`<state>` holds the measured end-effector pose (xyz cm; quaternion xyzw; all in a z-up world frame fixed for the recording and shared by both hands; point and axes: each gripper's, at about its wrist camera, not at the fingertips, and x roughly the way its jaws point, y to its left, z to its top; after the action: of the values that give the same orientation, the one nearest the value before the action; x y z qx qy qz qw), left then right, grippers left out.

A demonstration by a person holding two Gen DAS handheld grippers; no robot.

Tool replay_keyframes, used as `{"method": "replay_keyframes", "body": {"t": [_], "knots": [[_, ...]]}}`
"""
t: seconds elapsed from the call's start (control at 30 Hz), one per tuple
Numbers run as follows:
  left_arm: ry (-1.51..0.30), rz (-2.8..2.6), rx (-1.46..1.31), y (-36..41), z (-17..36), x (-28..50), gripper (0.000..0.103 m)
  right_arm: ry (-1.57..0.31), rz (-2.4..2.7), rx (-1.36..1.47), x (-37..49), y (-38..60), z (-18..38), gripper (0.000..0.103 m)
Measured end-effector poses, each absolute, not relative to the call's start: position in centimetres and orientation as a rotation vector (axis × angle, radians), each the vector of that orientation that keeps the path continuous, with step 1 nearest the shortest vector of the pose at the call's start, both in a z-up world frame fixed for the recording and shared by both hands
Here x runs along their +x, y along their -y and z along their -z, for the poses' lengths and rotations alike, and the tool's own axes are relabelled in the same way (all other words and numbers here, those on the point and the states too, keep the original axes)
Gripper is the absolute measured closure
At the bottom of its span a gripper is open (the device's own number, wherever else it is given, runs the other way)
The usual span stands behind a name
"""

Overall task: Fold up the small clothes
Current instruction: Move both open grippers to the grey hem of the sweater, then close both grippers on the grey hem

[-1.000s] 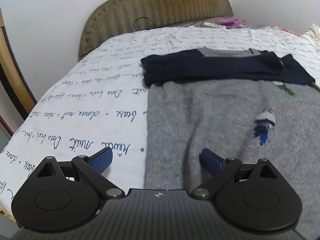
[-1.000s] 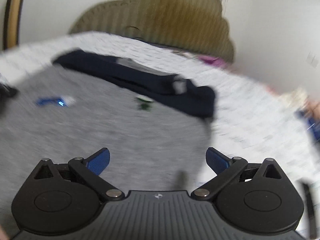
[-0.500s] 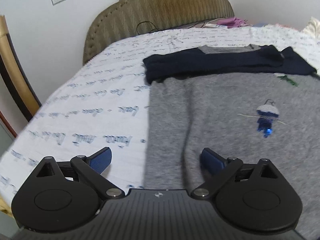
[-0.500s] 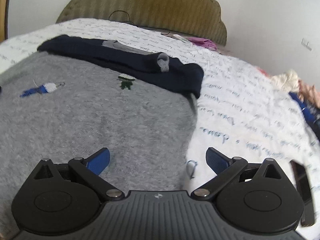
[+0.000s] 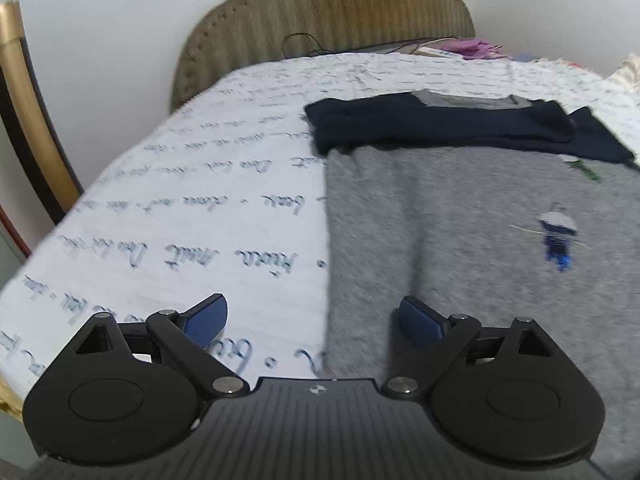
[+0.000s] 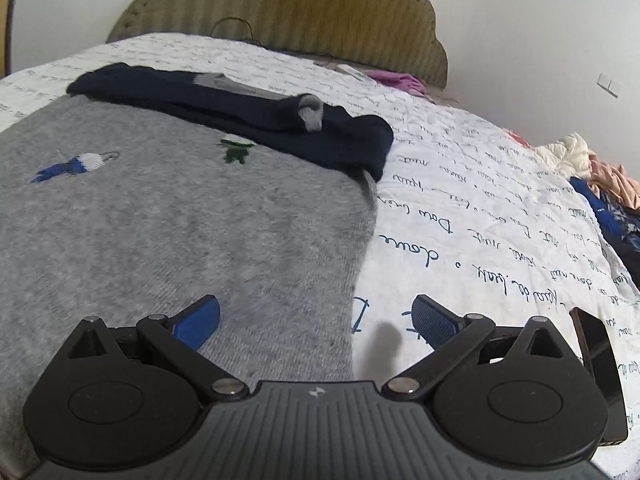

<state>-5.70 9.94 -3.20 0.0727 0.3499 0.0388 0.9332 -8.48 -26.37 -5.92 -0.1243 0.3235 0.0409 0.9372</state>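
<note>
- White bedsheet [image 5: 200, 208] with blue script covered the bed, padded ribbed headboard [image 5: 340, 8] behind.
- One fuzzy grey sweater [image 5: 460, 240] lay flat mid-bed, navy sleeves [image 6: 256, 116] folded across.
- Left gripper [image 5: 314, 320] and right gripper [image 6: 316, 320]: both spread wide, empty.

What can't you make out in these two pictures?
- Sweater near hem: hidden behind the gripper bodies in both views.
- Navy sleeves: cover the sweater's top; collar barely shows.
- Small embroidered figure: blurred in the left view.
- Black object: partly behind the right gripper; unidentifiable.
- Clothes pile: cut off by the right view's edge.
- Left gripper: open, holding nothing.
</note>
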Motion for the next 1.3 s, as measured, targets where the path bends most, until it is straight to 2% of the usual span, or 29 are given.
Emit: {"method": "replay_keyframes", "body": {"t": [0.23, 0.63, 0.93, 1.07, 1.3], "knots": [[-0.71, 0.021, 0.176, -10.2, 2.7, -7.7, 0.008, -0.666, -0.195, -0.028, -10.3, 29.5, 5.2, 0.0], [-0.789, 0.274, -0.023, -14.1, 4.3, -9.9, 0.005, -0.737, -0.449, 0.503, -12.8, 38.3, 6.2, 0.0], [-0.765, 0.432, -0.108, -14.8, 4.6, -11.0, 0.003, -0.766, -0.626, 0.58, -14.6, 39.1, 7.9, 0.0], [-0.769, 0.516, -0.148, -14.1, 4.5, -11.2, 0.004, -0.762, -0.722, 0.639, -14.2, 37.1, 8.7, 0.0], [-0.786, 0.61, -0.193, -11.7, 5.0, -11.3, 0.009, -0.773, -0.857, 0.557, -13.0, 31.4, 8.2, 0.0]]}}
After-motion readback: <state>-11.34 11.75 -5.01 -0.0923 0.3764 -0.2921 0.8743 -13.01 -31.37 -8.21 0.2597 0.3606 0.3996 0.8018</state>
